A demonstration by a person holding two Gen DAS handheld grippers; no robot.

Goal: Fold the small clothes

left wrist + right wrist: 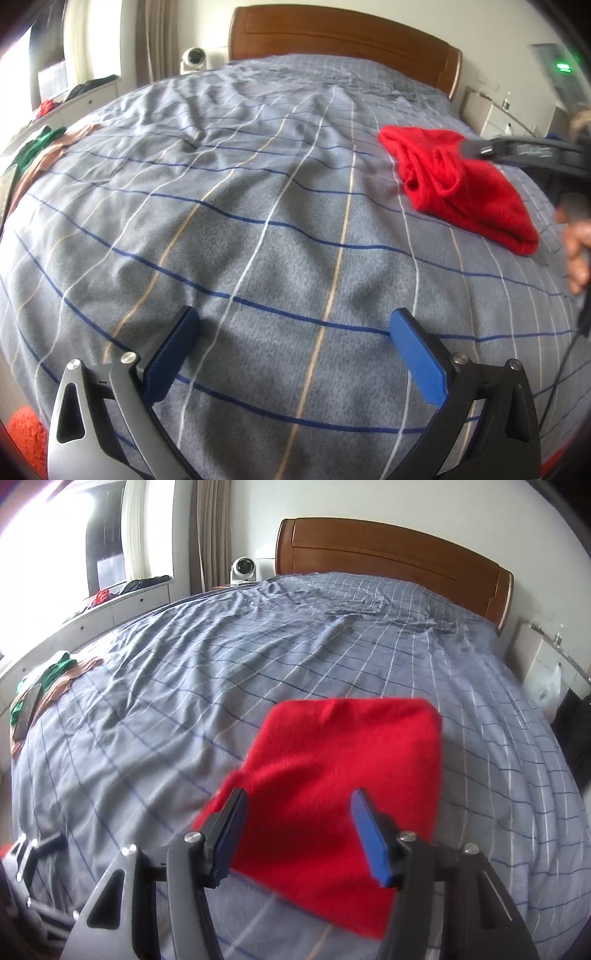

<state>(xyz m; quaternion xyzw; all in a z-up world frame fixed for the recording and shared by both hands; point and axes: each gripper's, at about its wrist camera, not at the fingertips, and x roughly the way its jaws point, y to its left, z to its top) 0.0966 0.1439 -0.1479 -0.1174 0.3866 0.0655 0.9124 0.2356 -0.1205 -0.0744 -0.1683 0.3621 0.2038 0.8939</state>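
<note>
I am holding my left hand-held gripper (295, 354) over the bed (229, 206), its jaws standing wide apart with nothing but the checked grey cover between them. My right hand-held gripper (299, 834) is hanging over the red garment (332, 782), its jaws parted and not pressing on the cloth. The red garment is lying folded on the right side of the bed, nearer the foot than the headboard (391, 557). From the left wrist view it (454, 188) is showing rolled folds along its left edge, and the right hand-held gripper (517, 151) is reaching in just above it, blurred, with my hand (578, 251) at the frame's edge. Well apart, at the bed's far left edge, green and tan clothes (51, 679) are lying in a loose heap. A small white fan (242, 568) is standing beside the headboard.
</note>
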